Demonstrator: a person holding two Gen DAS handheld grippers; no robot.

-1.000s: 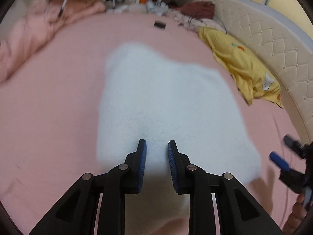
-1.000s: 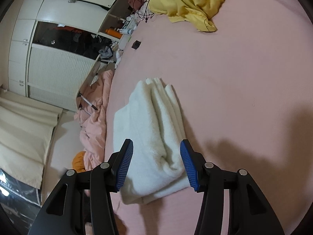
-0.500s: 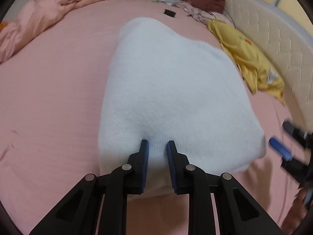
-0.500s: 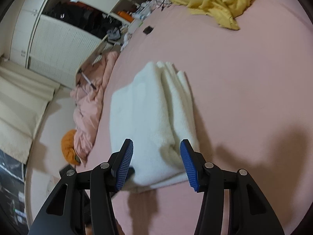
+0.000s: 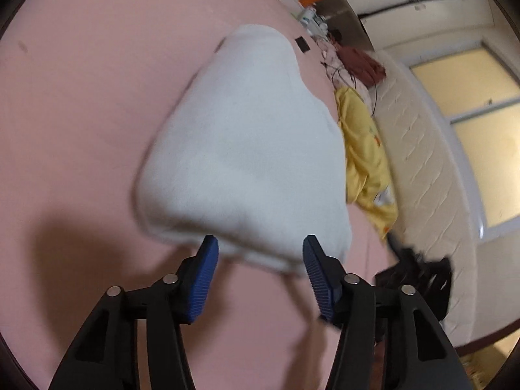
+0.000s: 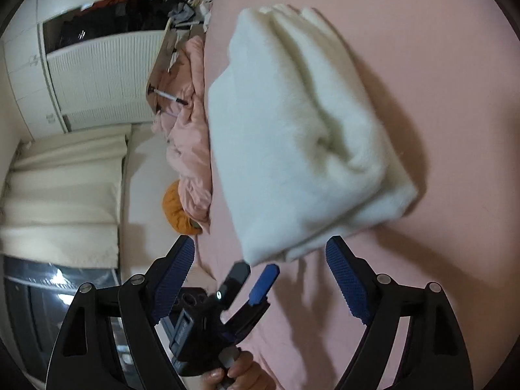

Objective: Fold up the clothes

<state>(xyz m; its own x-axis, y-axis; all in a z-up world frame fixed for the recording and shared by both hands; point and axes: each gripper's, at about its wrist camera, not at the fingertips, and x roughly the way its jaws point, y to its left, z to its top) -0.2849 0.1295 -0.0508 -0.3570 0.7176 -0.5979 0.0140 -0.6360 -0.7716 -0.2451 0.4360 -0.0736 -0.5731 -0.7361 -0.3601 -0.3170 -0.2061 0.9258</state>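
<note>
A white fluffy garment (image 5: pixel 253 149) lies folded into a thick bundle on the pink bed sheet (image 5: pixel 81 97). It also shows in the right wrist view (image 6: pixel 299 136), with stacked folds along its right side. My left gripper (image 5: pixel 260 266) is open and empty, its blue pads just short of the bundle's near edge. My right gripper (image 6: pixel 260 279) is open and empty, also just short of the bundle. The left gripper also shows in the right wrist view (image 6: pixel 252 278), open, below the bundle's corner.
A yellow garment (image 5: pixel 364 149) lies by the padded cream headboard (image 5: pixel 432 178). A crumpled pink duvet (image 6: pixel 191 136) and an orange item (image 6: pixel 177 208) sit at the bed's edge. A small black object (image 5: pixel 303 45) lies on the sheet. Wardrobe doors (image 6: pixel 97 74) stand beyond.
My left gripper has opened, let go of the white garment and pulled back. My right gripper has moved closer to the bundle. Both views have tilted.
</note>
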